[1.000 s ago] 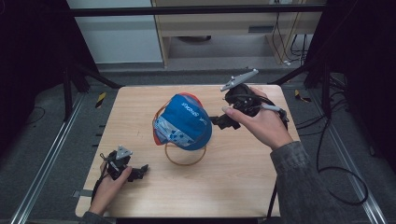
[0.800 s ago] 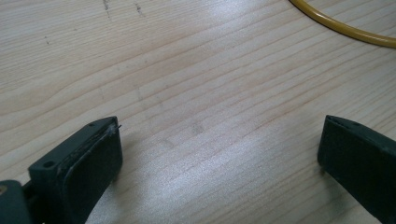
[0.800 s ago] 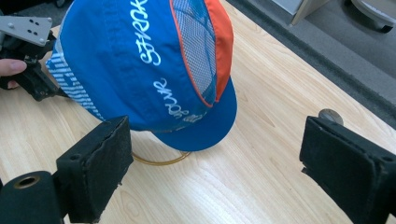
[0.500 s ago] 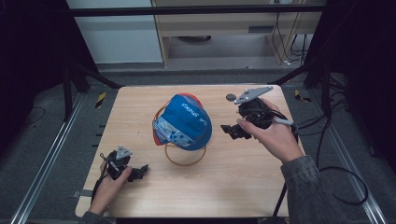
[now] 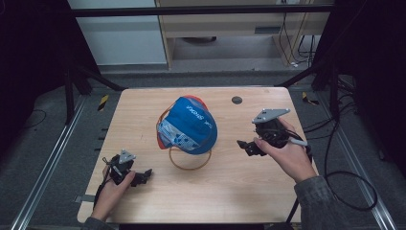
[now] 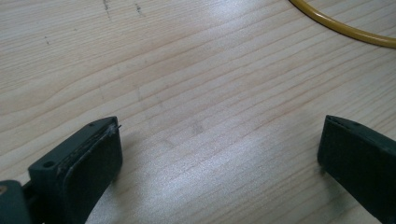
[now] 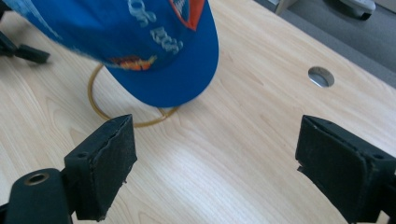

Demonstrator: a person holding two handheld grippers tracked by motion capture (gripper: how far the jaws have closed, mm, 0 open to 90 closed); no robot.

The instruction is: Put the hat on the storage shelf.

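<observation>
Sitting on a thin yellow ring stand (image 5: pixel 186 160) at the middle of the counter (image 5: pixel 249 191), the blue cap (image 5: pixel 187 125) is propped up off the wood, its crown raised and its brim tipped down toward the near edge. That perch looks deliberate: it gives a jaw room to slip under the brim or around the crown instead of scraping flat cloth off the surface.

The right hand-held gripper (image 5: pixel 245 146) hangs to the right of the cap, near the counter's right edge, with its jaws spread wide and nothing between them. From the right gripper view its two black pads frame bare wood, with the cap (image 7: pixel 140 42) ahead and to one side and the ring (image 7: pixel 100 109) curving beneath it. It is aimed at the cap but apart from it, so I judge no grasp has begun.

The left hand-held gripper (image 5: pixel 141 177) rests low by the near left corner, well apart from the cap. Its jaws also stand apart and hold nothing; the left gripper view has plain wood between them and only a sliver of the yellow ring (image 6: pixel 345 30) at the top. It seems parked there to stay out of the way while the right hand works. A small round hole (image 5: pixel 236 100) lies toward the far edge, clear of everything.
</observation>
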